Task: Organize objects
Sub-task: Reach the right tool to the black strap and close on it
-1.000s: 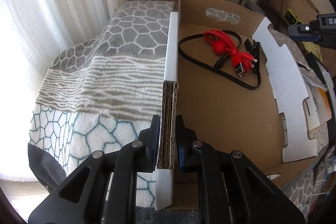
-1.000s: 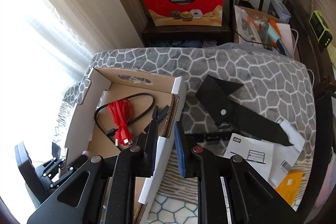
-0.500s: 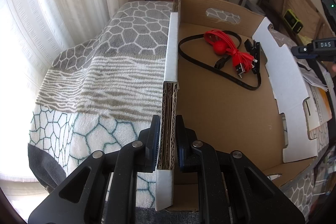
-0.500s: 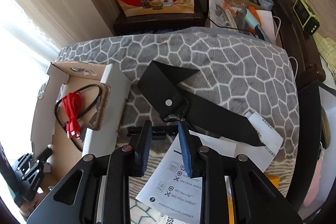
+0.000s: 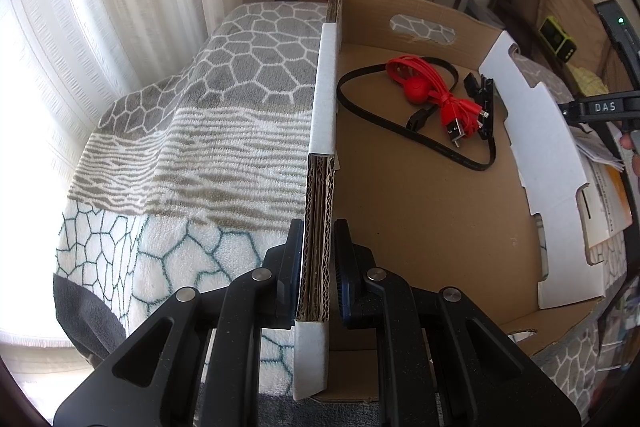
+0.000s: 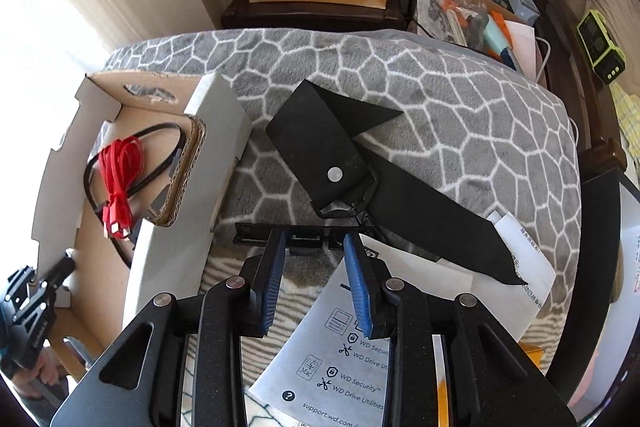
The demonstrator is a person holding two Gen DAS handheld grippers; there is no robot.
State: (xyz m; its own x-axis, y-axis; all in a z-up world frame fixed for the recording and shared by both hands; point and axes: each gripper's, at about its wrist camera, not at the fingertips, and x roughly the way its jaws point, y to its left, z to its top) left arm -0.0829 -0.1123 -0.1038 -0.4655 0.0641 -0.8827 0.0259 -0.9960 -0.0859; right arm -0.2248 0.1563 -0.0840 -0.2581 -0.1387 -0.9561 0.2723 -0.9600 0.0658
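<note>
Right wrist view: the right tool (image 6: 316, 247) is held wide over the black strip (image 6: 280, 235), lying crosswise just ahead; the box wall (image 5: 316, 211) is clamped by the left tool (image 5: 317, 259).

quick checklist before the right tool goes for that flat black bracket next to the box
1. Left tool clamped on cardboard box wall: ok.
2. Right tool open: ok.
3. Right tool lined up over black bracket: ok.
4. Bracket free of the black pouch: cannot tell, their edges meet.
5. White leaflet clear of the fingers: not ok, directly beneath.
6. Space in box beside red cable: ok.
</note>
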